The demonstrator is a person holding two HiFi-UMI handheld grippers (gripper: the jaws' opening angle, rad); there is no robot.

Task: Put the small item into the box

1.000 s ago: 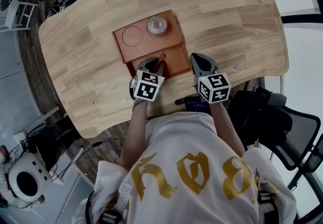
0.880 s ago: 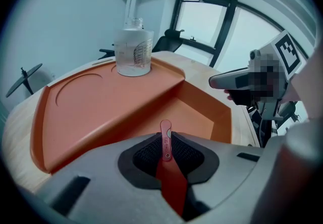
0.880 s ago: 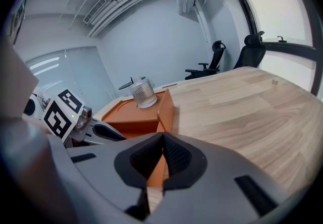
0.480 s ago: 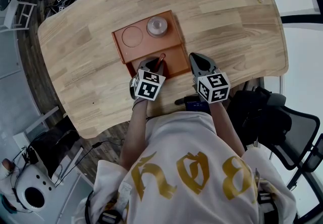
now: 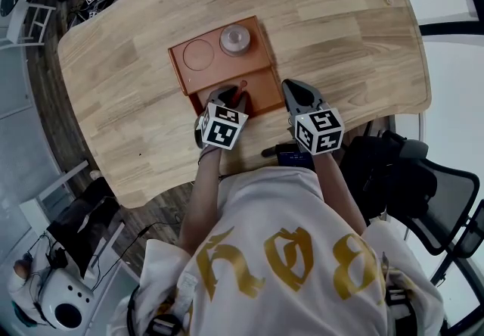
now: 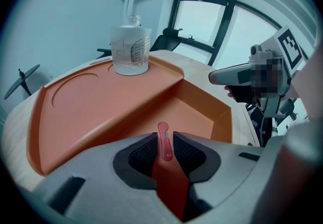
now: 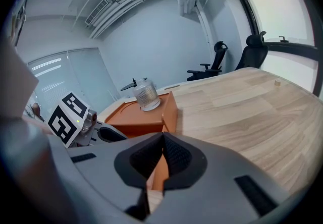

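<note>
**Red item held over orange box at wooden table**

A person in a white shirt (image 5: 287, 251) with gold print leans over a pale wooden table (image 5: 340, 24), a gripper in each hand. The left gripper (image 5: 229, 92) has its jaws clenched on a small red item (image 6: 164, 140), a thin flat strip that stands upright between the dark pads and pokes out just past their tips. The item hangs over the sunken near compartment of the orange box (image 5: 261, 88); whether it touches the compartment floor cannot be told. From the head view, only the item's tip (image 5: 243, 85) shows beyond the gripper's nose.

Just beside the box's right wall, the right gripper (image 5: 289, 85) sits low over the table with its jaws pressed together at the tips and nothing between them. Its own view looks past the closed tips (image 7: 162, 141) to the box's side wall (image 7: 169, 112).

Farther back, the box steps up to a raised shelf. A round recess (image 5: 199, 54) marks the shelf's left half, and a clear glass jar (image 5: 235, 38) stands upright on the right half. A black office chair (image 5: 442, 191) stands off the table's right edge.
</note>
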